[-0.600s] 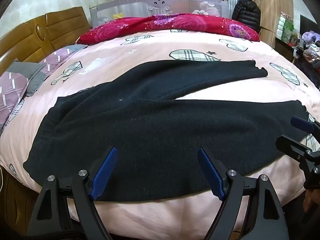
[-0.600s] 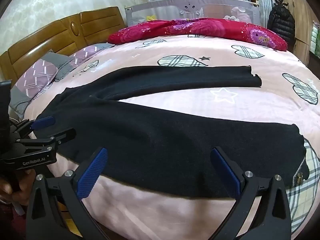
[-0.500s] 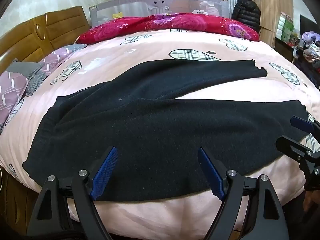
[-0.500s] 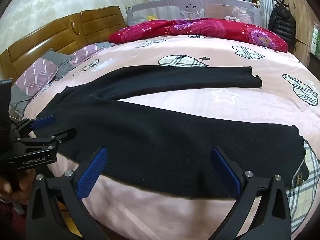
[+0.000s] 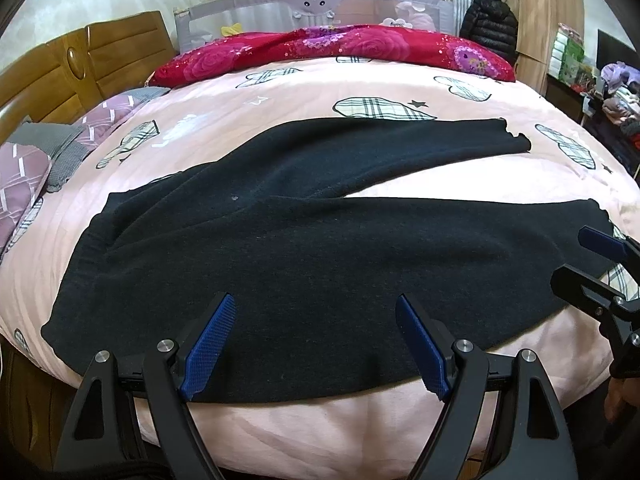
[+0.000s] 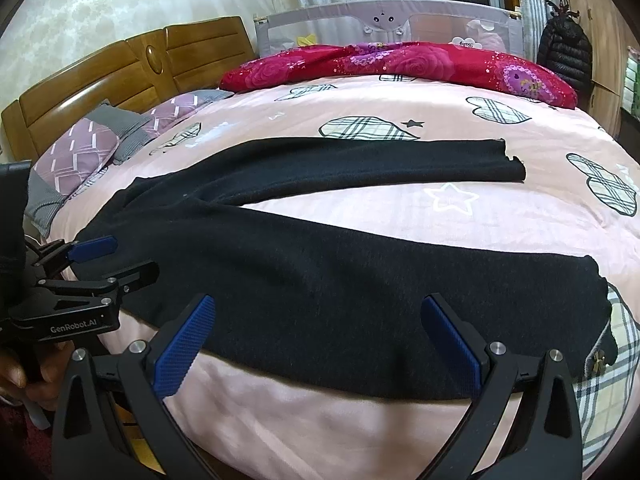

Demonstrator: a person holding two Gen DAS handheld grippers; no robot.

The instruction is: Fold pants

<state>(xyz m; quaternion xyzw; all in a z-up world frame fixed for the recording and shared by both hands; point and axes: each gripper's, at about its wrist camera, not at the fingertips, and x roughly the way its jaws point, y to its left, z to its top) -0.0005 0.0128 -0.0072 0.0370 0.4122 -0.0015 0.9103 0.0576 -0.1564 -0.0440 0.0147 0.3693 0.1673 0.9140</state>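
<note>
Left claw (image 5: 316, 340) spread wide, blue ribbed pads (image 5: 208, 346) clear of any fabric, hovering at the near edge of the bed (image 5: 320, 428) over the hip side of the black knit pants (image 5: 320, 248). Right claw (image 6: 320, 336) likewise wide apart, nothing between its blue pads (image 6: 182, 346), sitting over the near leg close to the hem end.

Each claw shows in the other's view: right one at the right edge of the left view (image 5: 592, 260), left one at the left edge of the right view (image 6: 108, 260), both parted, both just beside the pants' near edge.

Pants lie flat on the pink bedspread with plaid heart prints (image 6: 400, 208), waist toward the wooden headboard (image 6: 120, 76), legs splayed in a V. Far leg (image 6: 360, 164) runs toward the right with a ragged hem; near leg (image 6: 400, 300) runs along the front edge of the bed.

Red floral quilt (image 6: 400, 64) bunched along the far side, grey mesh bed rail (image 6: 380, 20) behind it. Purple patterned pillows (image 6: 80, 148) by the headboard. Black puffer jacket (image 6: 564, 56) hangs at far right
</note>
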